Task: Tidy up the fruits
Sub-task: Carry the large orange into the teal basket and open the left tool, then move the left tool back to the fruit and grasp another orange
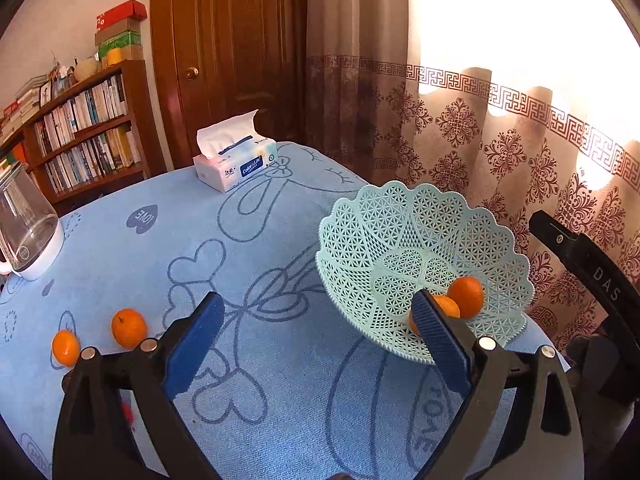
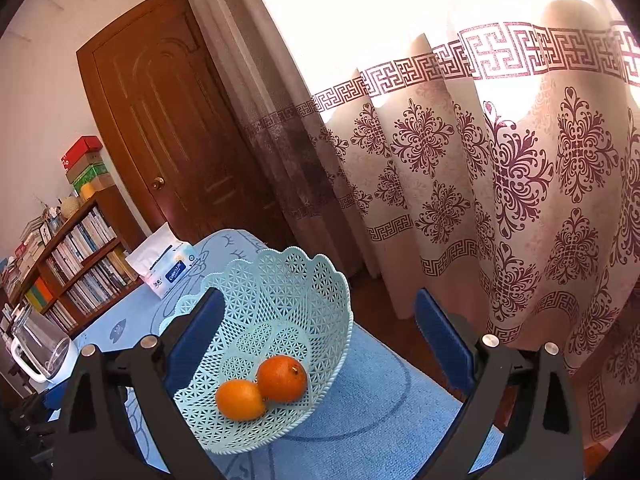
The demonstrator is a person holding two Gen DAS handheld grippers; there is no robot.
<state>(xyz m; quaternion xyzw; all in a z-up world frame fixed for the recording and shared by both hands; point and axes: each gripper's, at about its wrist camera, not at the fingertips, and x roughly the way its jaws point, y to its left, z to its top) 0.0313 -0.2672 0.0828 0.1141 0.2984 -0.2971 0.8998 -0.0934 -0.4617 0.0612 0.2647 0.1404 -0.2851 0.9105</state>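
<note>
Left wrist view: the left gripper (image 1: 318, 322) points down over the blue tablecloth (image 1: 280, 380), jaws spread wide with nothing between them. Two loose oranges (image 1: 129, 328) lie at the near left of the table, close together and not touching. The lattice basket (image 1: 420, 240) stands at the right, already holding two oranges, one (image 1: 466, 296) clear and the other partly hidden behind the right finger. A tissue pack (image 1: 234, 164) sits far across; a glass kettle (image 1: 26, 228) at far left.

Right wrist view: the right gripper (image 2: 318, 326) hovers tilted down over the basket (image 2: 280, 280), jaws apart and empty, the left finger hiding part of the near rim. The two basket oranges (image 2: 282, 378) touch.

Handling, as judged: each orange is light, firm and round — apt to roll — so pads should close across its widest girth, gently enough not to bruise the peel.
</note>
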